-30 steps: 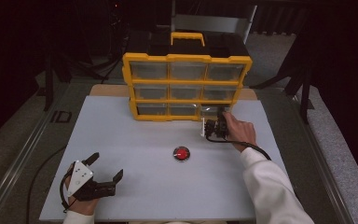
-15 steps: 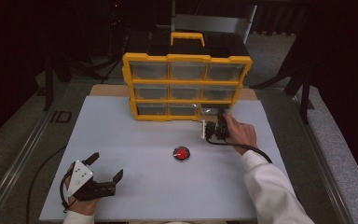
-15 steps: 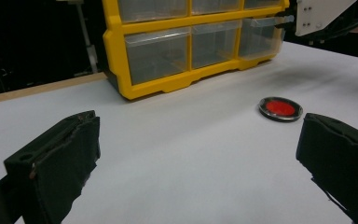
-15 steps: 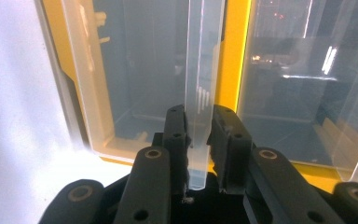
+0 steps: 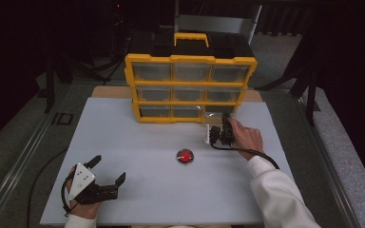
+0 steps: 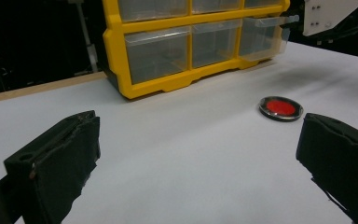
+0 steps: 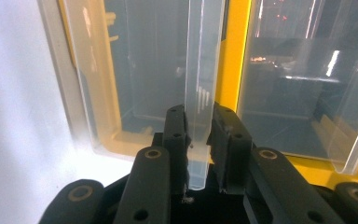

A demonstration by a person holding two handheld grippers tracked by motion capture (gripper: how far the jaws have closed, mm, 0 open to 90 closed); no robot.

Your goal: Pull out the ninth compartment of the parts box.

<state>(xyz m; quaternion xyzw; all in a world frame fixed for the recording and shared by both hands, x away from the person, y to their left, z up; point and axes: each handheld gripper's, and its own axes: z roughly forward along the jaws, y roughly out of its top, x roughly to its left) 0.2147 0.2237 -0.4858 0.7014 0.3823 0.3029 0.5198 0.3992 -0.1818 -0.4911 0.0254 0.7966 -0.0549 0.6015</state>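
One drawer cabinet [image 5: 190,88], nine drawers, one red disc [image 5: 185,156]

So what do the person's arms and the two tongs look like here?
Both tongs are black. The left tongs carry a grey three-cornered plate on top, and their jaws wear thick, ragged black padding. The right tongs have slim black linkage bars with round holes, and a black cable trails from them. Both arms wear white sleeves.

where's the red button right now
In the high view the red button lies flat near the middle of the white table, in front of the yellow drawer cabinet and just left of the right gripper.
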